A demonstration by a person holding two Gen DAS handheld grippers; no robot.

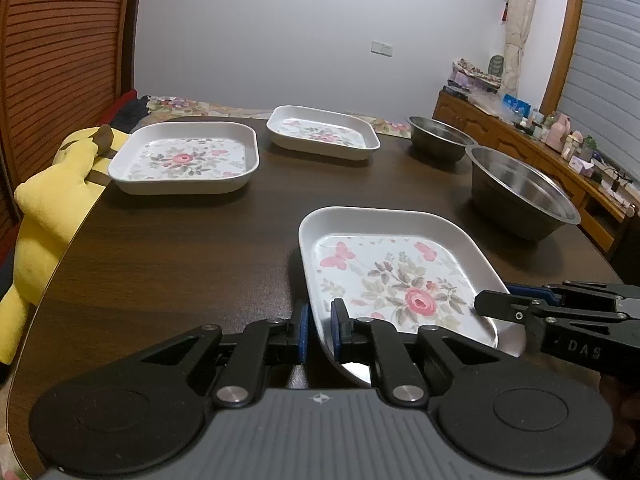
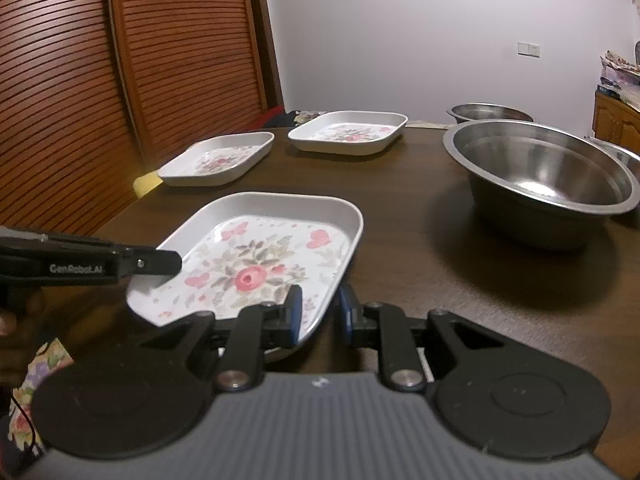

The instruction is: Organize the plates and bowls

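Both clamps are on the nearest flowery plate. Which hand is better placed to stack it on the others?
Probably left. The left gripper clamps the near plate on the side facing the other plates; the right gripper holds the large bowl side.

Both cams ride low behind their tongs, tilted down across the surface (image 1: 180, 264) toward the far wall. Left one sits left, right one right, and both share the close-up nearest floral plate (image 1: 384, 276) (image 2: 260, 264).

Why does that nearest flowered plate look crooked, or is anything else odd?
The nearest flowered plate is tilted, its near edge raised off the table because the left gripper and right gripper each pinch its rim. The other dishes sit flat; nothing spilled.
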